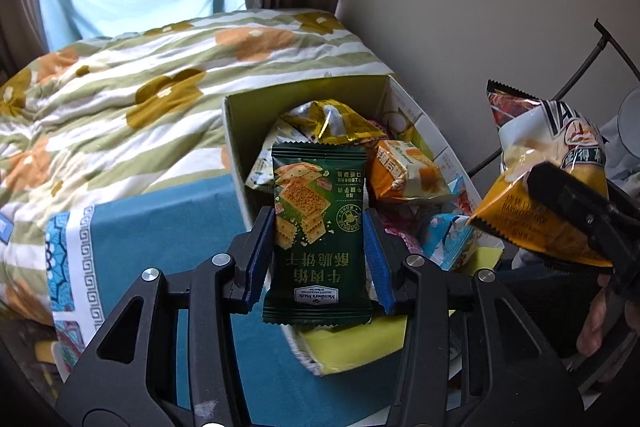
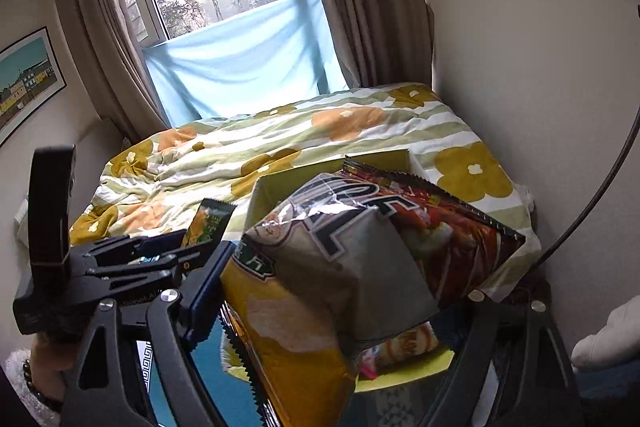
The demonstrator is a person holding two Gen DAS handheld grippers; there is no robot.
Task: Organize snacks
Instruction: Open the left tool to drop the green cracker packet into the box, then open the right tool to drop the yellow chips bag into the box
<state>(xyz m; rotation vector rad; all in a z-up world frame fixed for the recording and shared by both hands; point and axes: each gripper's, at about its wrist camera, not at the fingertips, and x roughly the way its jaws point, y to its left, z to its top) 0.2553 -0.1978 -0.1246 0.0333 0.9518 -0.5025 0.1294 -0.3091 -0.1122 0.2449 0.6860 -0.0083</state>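
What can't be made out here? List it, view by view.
- Right wrist view: the right tongs' right pad, hidden behind the large yellow and red crisp bag they hold.
- Right wrist view: the open cardboard box and its contents, mostly hidden by that bag.
- Left wrist view: the box bottom, buried under snack packets and the dark green cracker packet.

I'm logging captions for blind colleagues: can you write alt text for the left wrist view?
The left gripper holds a green cracker packet upright above an open box of snacks on a blue cloth. At right, the right gripper holds a yellow chip bag. Behind lie a flowered quilt and a curtained window.
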